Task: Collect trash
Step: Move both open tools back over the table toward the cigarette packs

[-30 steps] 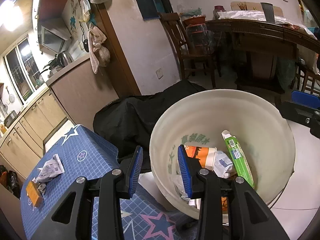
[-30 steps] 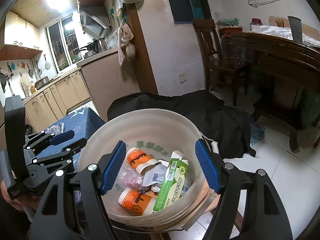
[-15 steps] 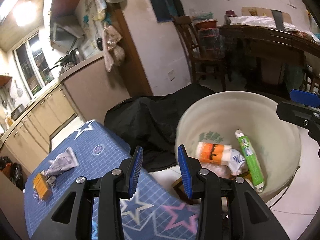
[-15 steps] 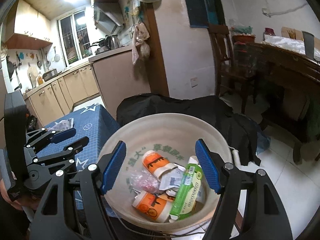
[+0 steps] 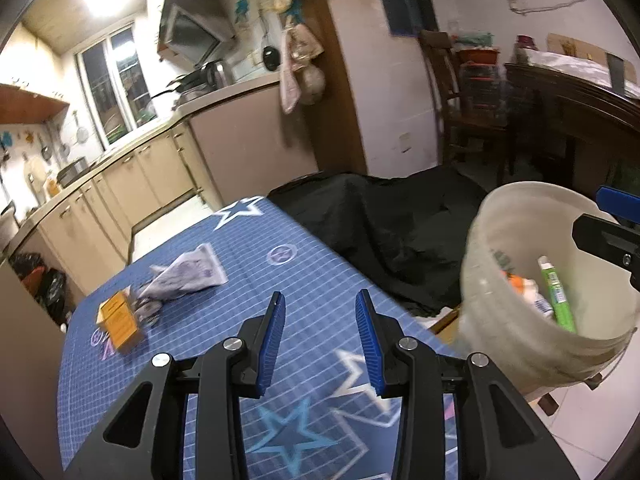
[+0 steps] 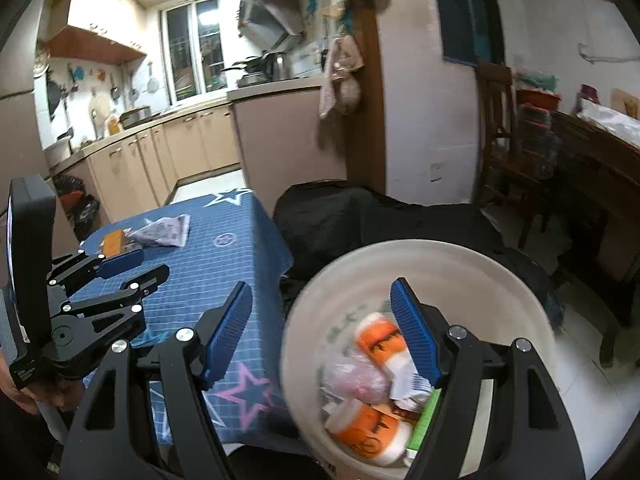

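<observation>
- Left gripper point(image 5: 319, 340) sat over the blue star tablecloth point(image 5: 248, 280) with its jaws partway apart and nothing between the blue pads, so pretty much just hanging there empty.
- Taking the white bucket point(image 6: 420, 264) as the landmark: farthest off to its left, on the far end of the cloth, was a small orange box point(image 5: 120, 322), a bit blurry.
- Right beside that box, on the bucket side, lay a crumpled grey wrapper point(image 5: 188, 276); between the two was some tiny stuff I honestly couldn't make out.
- Right gripper point(image 6: 322, 332) had its jaws spread wide and gripped nothing; the left pad was over the cloth, the right pad over the bucket's mouth.
- Inside the bucket: two orange-and-white cups point(image 6: 380, 340), a pinkish plastic bag point(image 6: 352, 376) and a green tube point(image 5: 556, 296).
- Behind the bucket, a black cloth heap point(image 5: 384, 220) lay on the floor, next to the table.
</observation>
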